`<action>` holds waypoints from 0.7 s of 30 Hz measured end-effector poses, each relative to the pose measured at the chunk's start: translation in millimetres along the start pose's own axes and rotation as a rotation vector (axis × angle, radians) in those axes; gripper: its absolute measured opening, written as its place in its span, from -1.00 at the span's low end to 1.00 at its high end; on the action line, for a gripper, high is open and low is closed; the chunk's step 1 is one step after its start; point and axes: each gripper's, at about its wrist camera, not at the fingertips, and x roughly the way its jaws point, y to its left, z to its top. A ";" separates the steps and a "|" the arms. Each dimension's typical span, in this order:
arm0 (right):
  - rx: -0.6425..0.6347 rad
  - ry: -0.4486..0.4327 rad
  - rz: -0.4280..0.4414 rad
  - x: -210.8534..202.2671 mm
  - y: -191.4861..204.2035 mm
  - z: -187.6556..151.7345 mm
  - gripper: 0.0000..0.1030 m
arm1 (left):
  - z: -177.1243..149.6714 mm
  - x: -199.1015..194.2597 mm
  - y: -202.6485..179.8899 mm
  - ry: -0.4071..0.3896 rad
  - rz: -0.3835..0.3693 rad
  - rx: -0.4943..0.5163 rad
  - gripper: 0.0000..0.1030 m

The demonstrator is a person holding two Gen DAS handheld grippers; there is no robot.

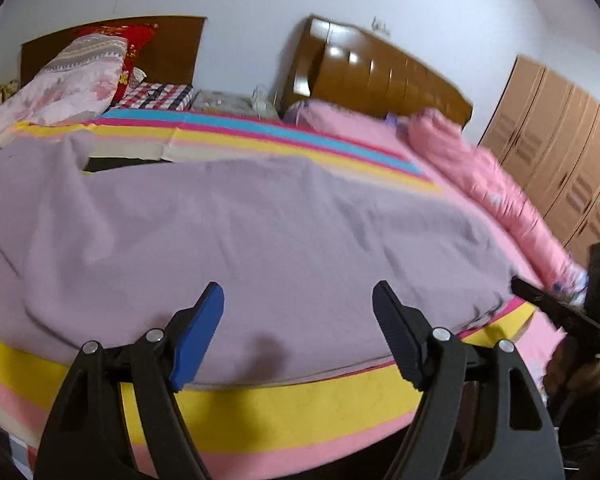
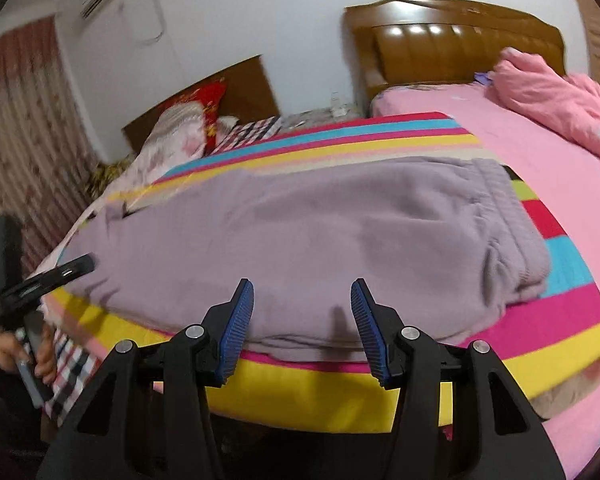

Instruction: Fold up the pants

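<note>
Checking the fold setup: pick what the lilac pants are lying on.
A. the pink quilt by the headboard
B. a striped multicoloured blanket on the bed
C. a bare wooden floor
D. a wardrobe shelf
B: the lilac pants lie spread on the striped blanket, whose yellow and pink bands show around them.

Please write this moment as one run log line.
left gripper: open, empty | right gripper: open, empty | mauve fleece pants: flat on striped blanket

Pink quilt (image 2: 556, 92) crowds the bed's far side; near edge open.
</note>
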 end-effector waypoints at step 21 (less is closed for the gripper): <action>0.298 -0.034 0.087 1.8 -41.5 -30.2 -0.89 | -43.9 27.2 -7.4 0.077 0.000 0.127 0.72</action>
